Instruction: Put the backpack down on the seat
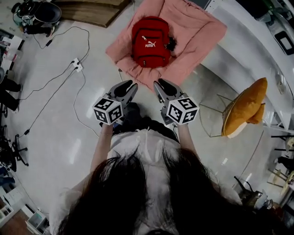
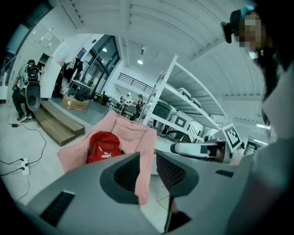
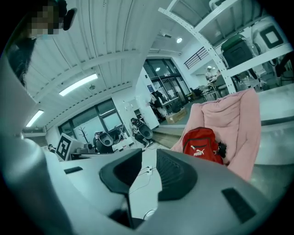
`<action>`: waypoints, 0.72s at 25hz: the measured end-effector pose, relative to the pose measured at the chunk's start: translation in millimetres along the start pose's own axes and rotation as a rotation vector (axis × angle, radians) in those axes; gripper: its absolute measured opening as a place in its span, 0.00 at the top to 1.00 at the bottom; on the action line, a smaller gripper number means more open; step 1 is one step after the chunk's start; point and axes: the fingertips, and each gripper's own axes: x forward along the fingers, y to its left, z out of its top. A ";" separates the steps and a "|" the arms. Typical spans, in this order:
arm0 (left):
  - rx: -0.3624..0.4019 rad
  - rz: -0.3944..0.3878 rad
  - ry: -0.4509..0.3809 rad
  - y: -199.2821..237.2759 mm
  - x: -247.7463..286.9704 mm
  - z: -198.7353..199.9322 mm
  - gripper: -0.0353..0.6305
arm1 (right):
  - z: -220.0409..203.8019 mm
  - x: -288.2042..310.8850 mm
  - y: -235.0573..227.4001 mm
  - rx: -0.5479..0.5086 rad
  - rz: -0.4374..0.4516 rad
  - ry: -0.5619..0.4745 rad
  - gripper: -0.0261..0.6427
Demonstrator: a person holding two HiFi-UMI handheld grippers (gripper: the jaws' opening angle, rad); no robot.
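Observation:
A red backpack (image 1: pixel 150 41) stands upright on the pink cushioned seat (image 1: pixel 197 32) at the top of the head view, with nothing holding it. Both grippers hover over the floor a short way in front of the seat, apart from the backpack. My left gripper (image 1: pixel 128 86) is open with nothing between its jaws, and so is my right gripper (image 1: pixel 161 85). In the left gripper view the backpack (image 2: pixel 103 147) and seat (image 2: pixel 135 131) lie ahead, beyond the left gripper (image 2: pixel 148 160). In the right gripper view the backpack (image 3: pixel 202 144) rests on the seat (image 3: pixel 236 119), to the right of the right gripper (image 3: pixel 149 160).
A yellow chair (image 1: pixel 245 108) on wire legs stands to the right. A white counter (image 1: pixel 243 46) runs behind the seat. A power strip (image 1: pixel 76 64) with trailing cables lies on the floor at left, near a wooden platform (image 1: pixel 92 11).

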 end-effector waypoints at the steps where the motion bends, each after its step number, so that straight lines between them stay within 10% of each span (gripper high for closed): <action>1: 0.005 0.007 0.009 -7.2 -3.3 -5.1 0.76 | -4.2 -4.6 2.8 0.000 0.012 0.007 0.80; 18: 0.060 0.025 0.060 -38.2 -38.8 -22.0 0.76 | -31.7 -24.4 53.1 -0.021 0.080 0.029 0.81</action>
